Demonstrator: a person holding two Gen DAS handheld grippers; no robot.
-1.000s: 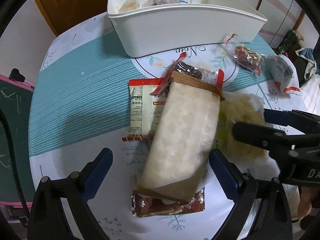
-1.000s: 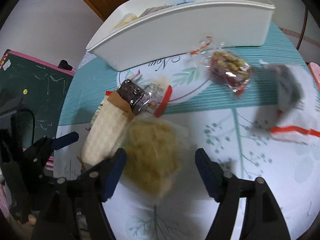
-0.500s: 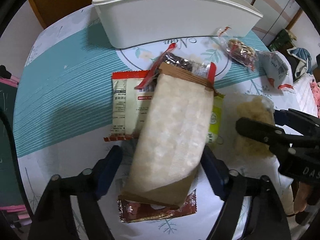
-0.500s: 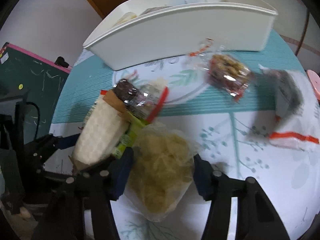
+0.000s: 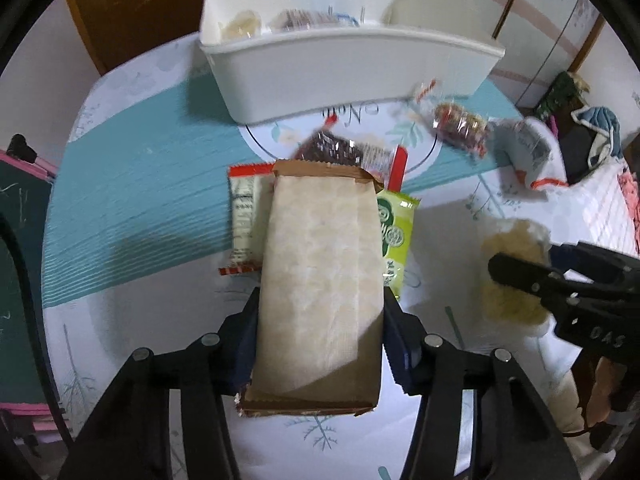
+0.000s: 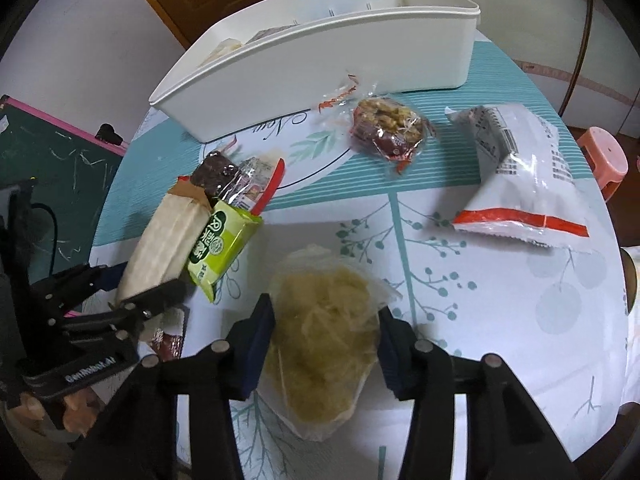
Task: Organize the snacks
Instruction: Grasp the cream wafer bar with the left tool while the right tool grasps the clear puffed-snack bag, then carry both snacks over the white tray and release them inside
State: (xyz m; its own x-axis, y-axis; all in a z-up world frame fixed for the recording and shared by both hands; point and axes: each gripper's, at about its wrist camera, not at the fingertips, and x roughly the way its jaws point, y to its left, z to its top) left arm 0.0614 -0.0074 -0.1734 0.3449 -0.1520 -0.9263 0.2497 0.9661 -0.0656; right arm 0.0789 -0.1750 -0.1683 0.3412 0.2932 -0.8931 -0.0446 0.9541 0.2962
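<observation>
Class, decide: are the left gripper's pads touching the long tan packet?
Touching. The left wrist view shows both blue pads of the closing left gripper pressed against the long tan packet.

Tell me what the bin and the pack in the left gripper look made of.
Bin: likely moulded plastic, smooth matte white with a rolled rim.
Pack: probably clear film over pale biscuits, with brown paper-like ends. The left gripper is closing on it.
</observation>
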